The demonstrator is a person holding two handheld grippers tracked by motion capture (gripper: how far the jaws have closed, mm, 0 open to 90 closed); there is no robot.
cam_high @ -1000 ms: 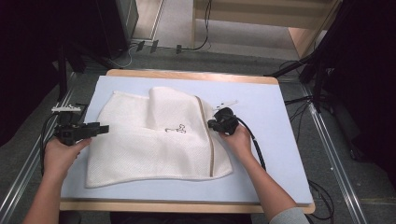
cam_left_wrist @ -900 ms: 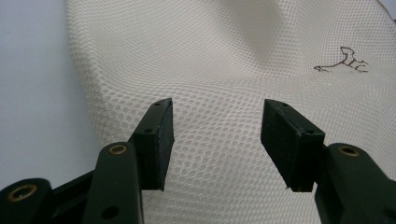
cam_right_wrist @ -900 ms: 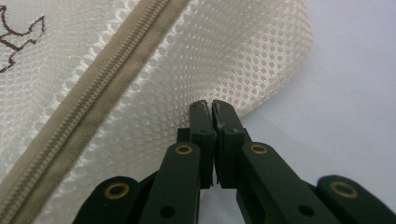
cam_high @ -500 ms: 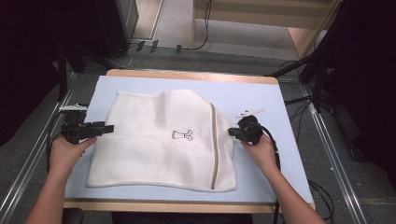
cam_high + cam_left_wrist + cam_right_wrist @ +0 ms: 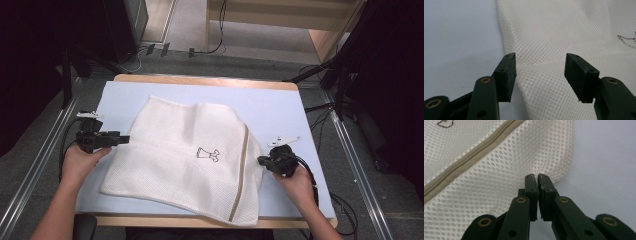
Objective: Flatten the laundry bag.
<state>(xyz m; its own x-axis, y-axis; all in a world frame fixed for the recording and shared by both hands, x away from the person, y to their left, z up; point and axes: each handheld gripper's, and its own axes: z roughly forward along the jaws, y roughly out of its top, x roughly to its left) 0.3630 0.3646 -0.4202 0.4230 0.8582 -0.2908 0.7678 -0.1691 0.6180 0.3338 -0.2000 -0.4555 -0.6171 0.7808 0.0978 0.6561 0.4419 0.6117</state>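
A: Is the right gripper point(image 5: 537, 178) pinching the mesh bag point(image 5: 190, 155)?
B: Its jaws are closed at the bag's right edge; whether mesh is caught between them is hard to tell.
A: And the left gripper point(image 5: 540, 66)?
B: Jaws wide apart, over the left edge, gripping nothing.
A: Any change?
B: The bag, earlier folded, now lies spread on the blue table point(image 5: 280, 107); its near corner overhangs.
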